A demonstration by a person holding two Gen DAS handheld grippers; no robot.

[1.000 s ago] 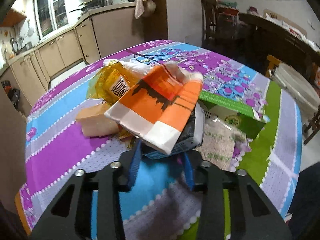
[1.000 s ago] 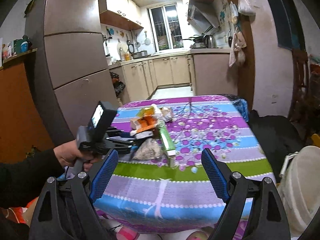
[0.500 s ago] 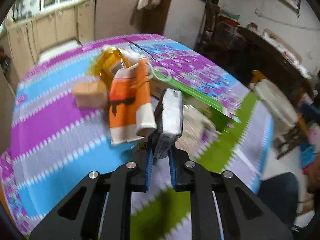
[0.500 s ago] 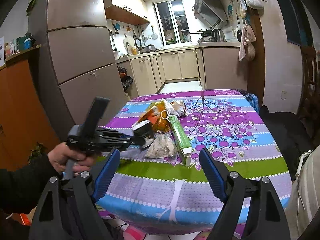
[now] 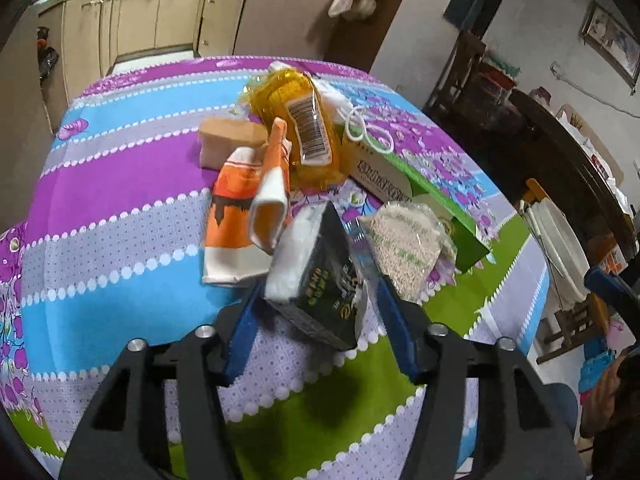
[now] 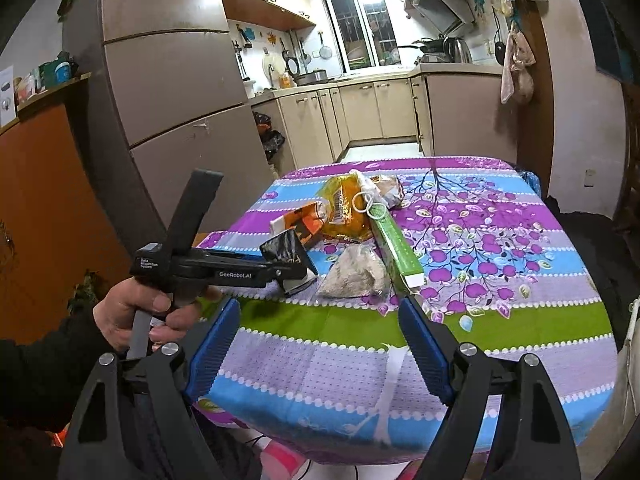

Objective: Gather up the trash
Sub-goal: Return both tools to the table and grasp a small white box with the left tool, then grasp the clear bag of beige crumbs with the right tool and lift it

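Observation:
Trash lies on the striped tablecloth [image 5: 120, 208]: an orange and white carton [image 5: 236, 208], a yellow wrapper [image 5: 308, 132], a tan block [image 5: 228, 140], a green box [image 5: 436, 200], a clear bag of grains [image 5: 408, 244]. A black and white carton [image 5: 316, 276] sits tilted between the fingers of my left gripper [image 5: 316, 320], whose jaws stand apart; I cannot tell if they touch it. In the right wrist view the left gripper [image 6: 288, 272] holds the carton [image 6: 286, 252] over the table's near left. My right gripper [image 6: 320, 344] is open and empty before the table's front edge.
A white bin [image 5: 560, 248] stands right of the table beside a dark sideboard [image 5: 568, 148]. A tall fridge [image 6: 168, 92] stands left of the table, kitchen cabinets [image 6: 372, 112] behind it. A hand [image 6: 140, 312] holds the left gripper.
The left gripper's jaws were tight on the black and white carton half a second ago; now they stand wide apart and the carton has tilted. The right gripper has stayed open.

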